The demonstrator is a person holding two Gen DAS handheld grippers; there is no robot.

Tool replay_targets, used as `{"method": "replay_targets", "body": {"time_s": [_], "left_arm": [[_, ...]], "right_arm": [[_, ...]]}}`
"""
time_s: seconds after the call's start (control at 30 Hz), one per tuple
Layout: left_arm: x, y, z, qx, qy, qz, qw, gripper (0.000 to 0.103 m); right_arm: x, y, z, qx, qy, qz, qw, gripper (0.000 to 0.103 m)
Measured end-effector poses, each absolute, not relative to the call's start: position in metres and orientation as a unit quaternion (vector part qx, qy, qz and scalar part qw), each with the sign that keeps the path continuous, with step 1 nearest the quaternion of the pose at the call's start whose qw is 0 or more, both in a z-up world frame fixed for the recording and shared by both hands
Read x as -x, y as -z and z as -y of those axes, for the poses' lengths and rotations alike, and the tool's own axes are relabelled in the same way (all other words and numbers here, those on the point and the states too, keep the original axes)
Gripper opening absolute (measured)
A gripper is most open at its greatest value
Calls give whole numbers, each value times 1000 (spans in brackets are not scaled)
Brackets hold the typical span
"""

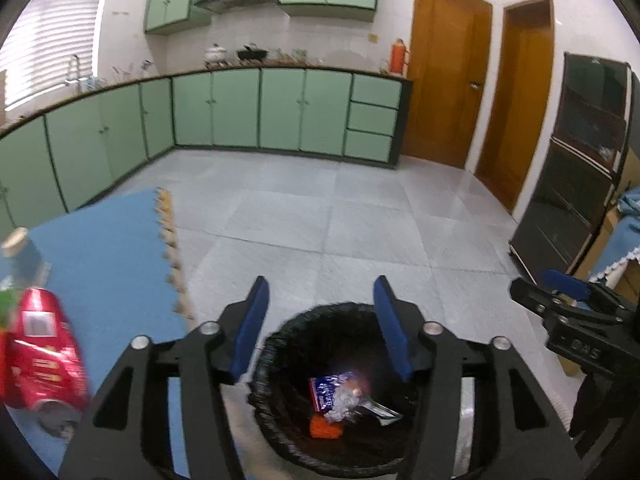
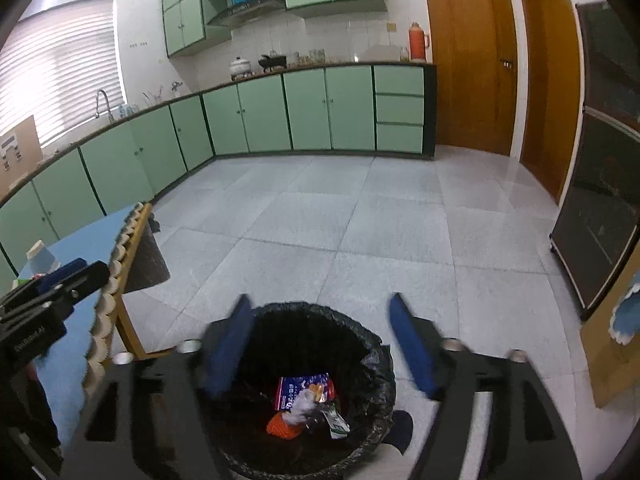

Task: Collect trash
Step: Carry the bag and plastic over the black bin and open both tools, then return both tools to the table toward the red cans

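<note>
Two handheld grippers hang side by side over a round bin (image 1: 340,396) lined with a black bag, each seen from its own camera. The left gripper (image 1: 322,326) has its blue-padded fingers (image 1: 252,328) spread moderately apart, with nothing between them; the bin's mouth shows through the gap. The right gripper (image 2: 322,344) has its blue fingers (image 2: 412,348) spread wide, also empty, one of them blurred. Inside the bin, at the bottom, lies the collected trash: a blue and white wrapper (image 2: 302,392), a ball of crumpled foil (image 1: 346,400), an orange net-like scrap (image 2: 282,426) and a small pale packet (image 2: 338,424). In the left camera's view, the right gripper appears at the right edge, and in the right camera's view, the left gripper appears at the left edge. Just left of the bin stands a counter (image 1: 112,248) covered with a blue cloth that has a pale scalloped fringe along its edge. On it, close to the left camera, lies a dented red can (image 1: 40,356), and behind it stands a clear bottle with a pale cap (image 1: 20,256); both are blurred. Beyond the bin stretches a floor (image 2: 360,220) of large grey tiles. Farther off, pale green cabinets (image 2: 280,112) run along two walls beneath a worktop carrying pots and a red flask (image 2: 417,42). Matching green cupboards hang above, a window with blinds (image 2: 60,64) is at the left, and two wooden doors (image 1: 444,80) are at the right, beside a dark glass-fronted cabinet (image 1: 576,168).
</note>
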State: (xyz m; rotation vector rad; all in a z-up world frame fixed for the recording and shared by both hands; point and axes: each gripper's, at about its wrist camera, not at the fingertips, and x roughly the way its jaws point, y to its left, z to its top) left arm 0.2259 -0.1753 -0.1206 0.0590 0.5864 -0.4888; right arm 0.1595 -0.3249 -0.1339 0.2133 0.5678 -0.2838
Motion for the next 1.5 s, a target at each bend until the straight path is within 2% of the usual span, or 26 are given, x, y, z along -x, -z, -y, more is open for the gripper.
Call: {"method": "replay_targets", "body": {"time_s": [0.07,0.1,0.27,0.63,0.93,1.27,1.5], "left_arm": [[-219,110,156,-24,220,-272,937,69],[-215,104,142,-19,206,-266,941,72],[-197,87,93,-18,159,-246,956,75],[-167,81,-26,-16,27,-246,969,76],[-161,93,-98,0,-40,-266,963,76],[-161,107,-134,19,-62,-281,957,76],[-165,109,-140,29,-63,-284,956,76]], "right_arm": [[-156,122,312,-98,130,-264,951,95],[-155,116,304,-92,124,-256,954,97],[-159,95,265,-72,87,-234,966,97],[-185,94,159,-54,-18,-232,971,97],[-206,115,60,-6,-100,-249,963,97],[-228,145,-11,49,-141,-294,944,97],[-250,162,-23,64,-138,-331,931,94]]}}
